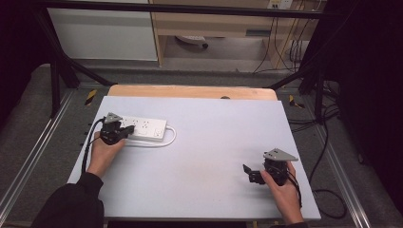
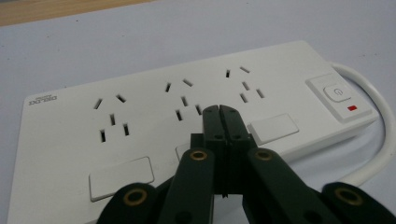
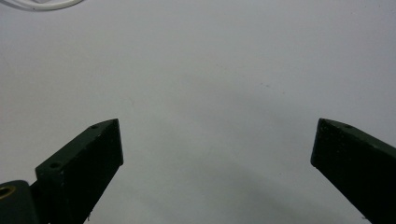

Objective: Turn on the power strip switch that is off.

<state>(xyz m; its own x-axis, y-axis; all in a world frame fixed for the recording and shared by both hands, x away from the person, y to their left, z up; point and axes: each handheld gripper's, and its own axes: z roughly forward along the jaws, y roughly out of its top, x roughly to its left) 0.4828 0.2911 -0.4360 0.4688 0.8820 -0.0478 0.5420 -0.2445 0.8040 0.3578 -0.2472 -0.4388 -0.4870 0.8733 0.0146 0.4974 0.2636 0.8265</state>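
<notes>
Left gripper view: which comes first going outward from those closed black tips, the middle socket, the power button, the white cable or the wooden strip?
From the left gripper:
1. Middle socket, right at the tips.
2. Power button, at the strip's right end.
3. White cable, curving just past that end.
4. Wooden strip, far off at the top left.

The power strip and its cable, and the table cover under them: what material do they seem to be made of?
The power strip looks like white moulded plastic, smooth with a slight sheen and crisp slot edges. Its cable seems rubber or vinyl sheathed: round, white, bending in a soft loop. The table cover looks like a matte pale grey sheet, perhaps laminate or a mat; wood shows at its far edge.
</notes>
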